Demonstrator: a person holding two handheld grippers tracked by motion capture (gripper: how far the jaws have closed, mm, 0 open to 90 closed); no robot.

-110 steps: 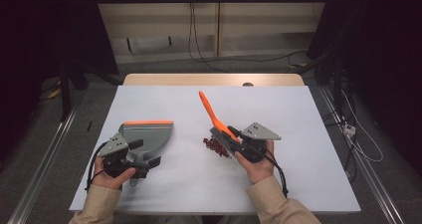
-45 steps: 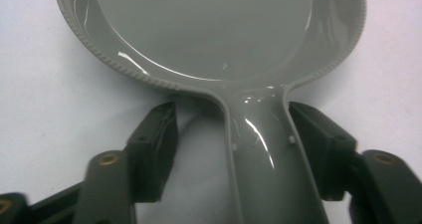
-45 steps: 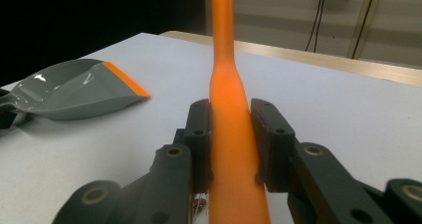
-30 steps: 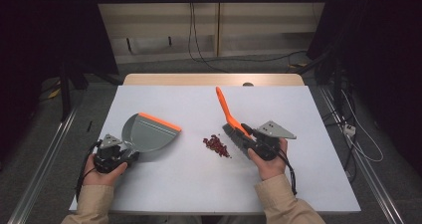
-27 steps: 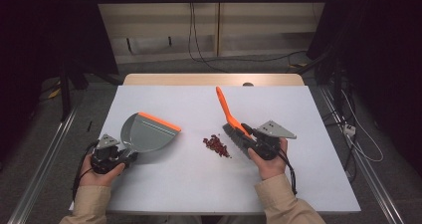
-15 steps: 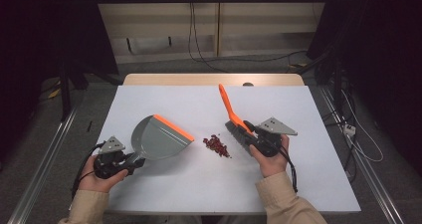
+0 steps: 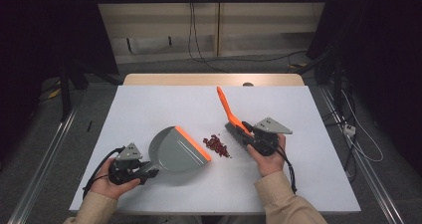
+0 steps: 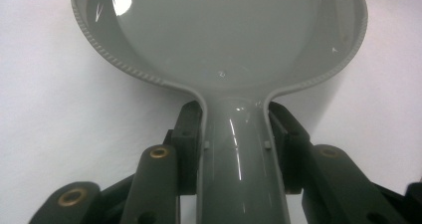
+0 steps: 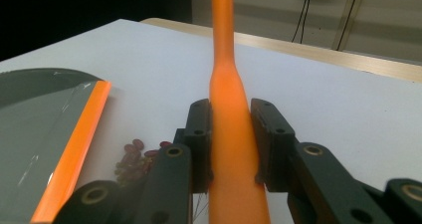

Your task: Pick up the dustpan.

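Observation:
A grey dustpan (image 7: 176,149) with an orange lip lies on the white table, lip facing a small heap of dark red bits (image 7: 217,145). My left gripper (image 7: 144,171) is shut on the dustpan's handle (image 8: 238,159), at the table's front left. An orange brush (image 7: 228,109) slants up and back from my right gripper (image 7: 245,133), which is shut on its handle (image 9: 228,134). The brush head rests on the table just right of the red bits (image 9: 134,159). The dustpan's orange lip (image 9: 74,144) lies left of the heap in the right gripper view.
The white table (image 7: 149,104) has free room at the back and along the right. A wooden strip (image 7: 214,79) runs along its far edge. Cables (image 7: 199,40) hang against the wall behind, and metal rails run on the floor at both sides.
My left gripper has carried the dustpan to the right and turned it, so its orange lip now lies close to the red bits. The right gripper and brush have barely moved.

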